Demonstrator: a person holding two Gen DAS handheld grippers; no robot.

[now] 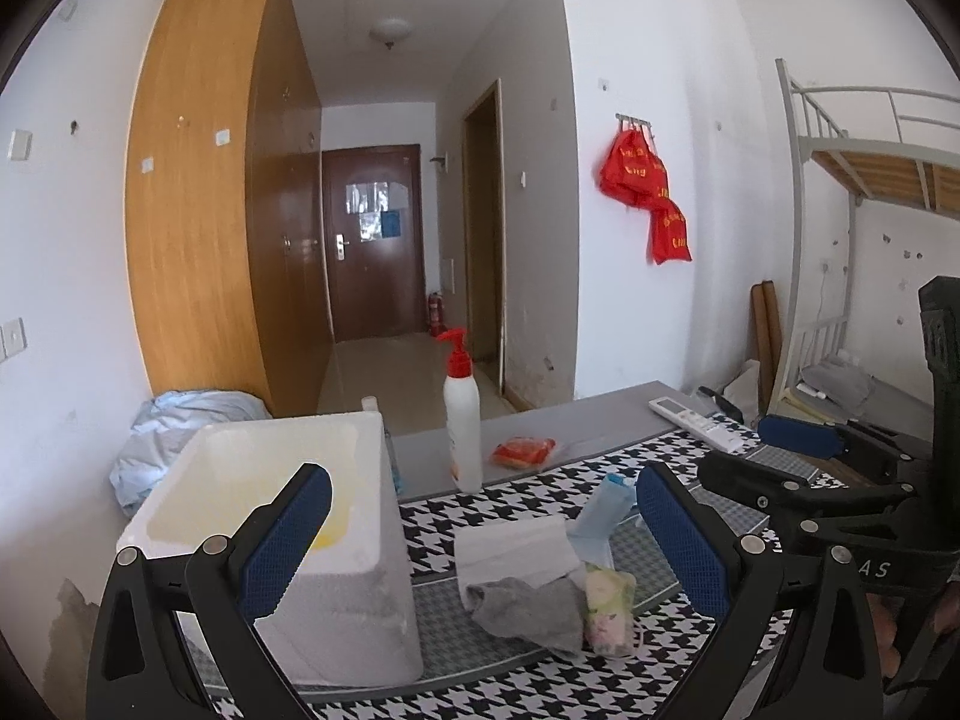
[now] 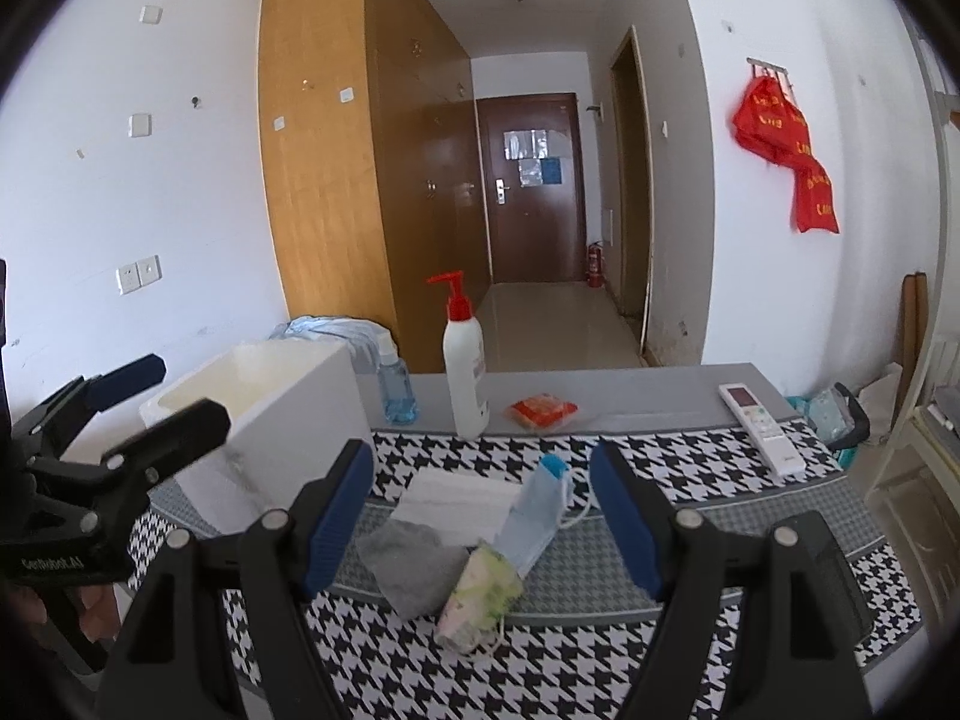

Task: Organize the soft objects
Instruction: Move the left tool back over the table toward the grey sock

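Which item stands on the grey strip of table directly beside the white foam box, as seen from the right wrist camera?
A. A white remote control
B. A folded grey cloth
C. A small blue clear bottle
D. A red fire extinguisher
C: the small blue clear bottle stands right next to the white foam box, while the remote control lies at the far right and the grey cloth sits on the houndstooth mat.

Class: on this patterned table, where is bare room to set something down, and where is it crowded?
Free: the checked cloth between the blue face mask and the white remote control.
Crowded: the masks beside the white foam box.
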